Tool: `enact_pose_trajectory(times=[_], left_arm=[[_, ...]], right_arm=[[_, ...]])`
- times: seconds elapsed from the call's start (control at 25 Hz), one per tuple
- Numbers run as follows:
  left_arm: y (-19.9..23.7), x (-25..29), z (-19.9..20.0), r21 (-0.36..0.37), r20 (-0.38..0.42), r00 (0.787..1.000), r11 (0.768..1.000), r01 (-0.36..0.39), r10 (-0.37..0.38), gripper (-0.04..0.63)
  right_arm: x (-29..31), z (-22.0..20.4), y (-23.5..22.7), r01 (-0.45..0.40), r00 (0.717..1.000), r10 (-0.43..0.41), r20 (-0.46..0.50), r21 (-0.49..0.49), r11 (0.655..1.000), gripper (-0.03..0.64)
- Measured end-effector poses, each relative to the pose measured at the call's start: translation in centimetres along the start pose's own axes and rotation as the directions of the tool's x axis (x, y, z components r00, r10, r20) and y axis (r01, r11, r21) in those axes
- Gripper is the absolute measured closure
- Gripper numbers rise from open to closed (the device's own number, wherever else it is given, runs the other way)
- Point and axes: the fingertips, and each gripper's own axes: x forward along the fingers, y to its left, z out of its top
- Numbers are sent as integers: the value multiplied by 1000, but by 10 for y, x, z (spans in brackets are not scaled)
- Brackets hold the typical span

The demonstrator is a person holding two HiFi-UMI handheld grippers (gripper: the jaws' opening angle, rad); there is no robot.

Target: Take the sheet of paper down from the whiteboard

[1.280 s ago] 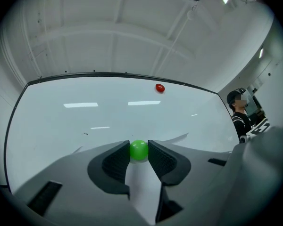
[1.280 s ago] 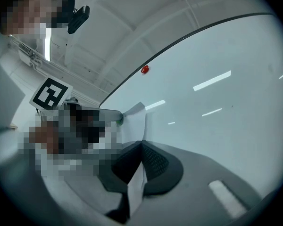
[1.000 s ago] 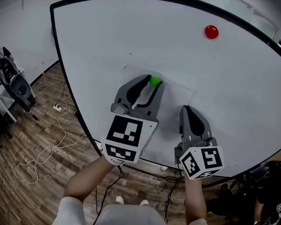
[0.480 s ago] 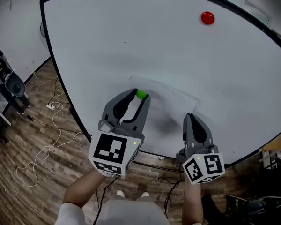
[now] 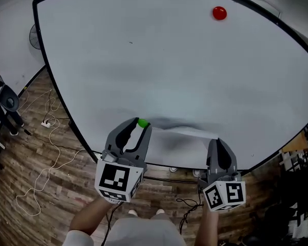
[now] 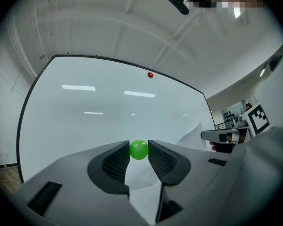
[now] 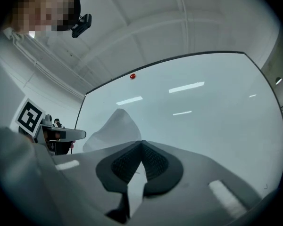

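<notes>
We're pinching the green magnet point(image 6: 138, 149) in our left gripper point(image 5: 138, 126) fingers while our right gripper point(image 5: 218, 143) fingers are clamping the sheet of paper point(image 5: 185, 142), which is curling off the whiteboard point(image 5: 143, 60) near its bottom edge.

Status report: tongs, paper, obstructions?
Left tongs shut on green round magnet. Right tongs shut on white paper sheet, loose from whiteboard. Red round magnet high up, not obstructing.

L tool point(image 5: 138, 124) + R tool point(image 5: 218, 142), both clamped (side by side)
</notes>
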Motion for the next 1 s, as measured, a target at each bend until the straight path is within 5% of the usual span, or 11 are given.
enact_pose_trajectory(times=[0.6,1.0], left_arm=[[2,-46,-87,-140,-120,992,990,4,-21,471],[-4,-48,-109,-191,-152,987,981,16,-46,471]], right_arm=[[-67,-55,-18,132,990,-130,-55,25,991,607],[-70,-85,-8,136,985,-129,-112,56,989,607]])
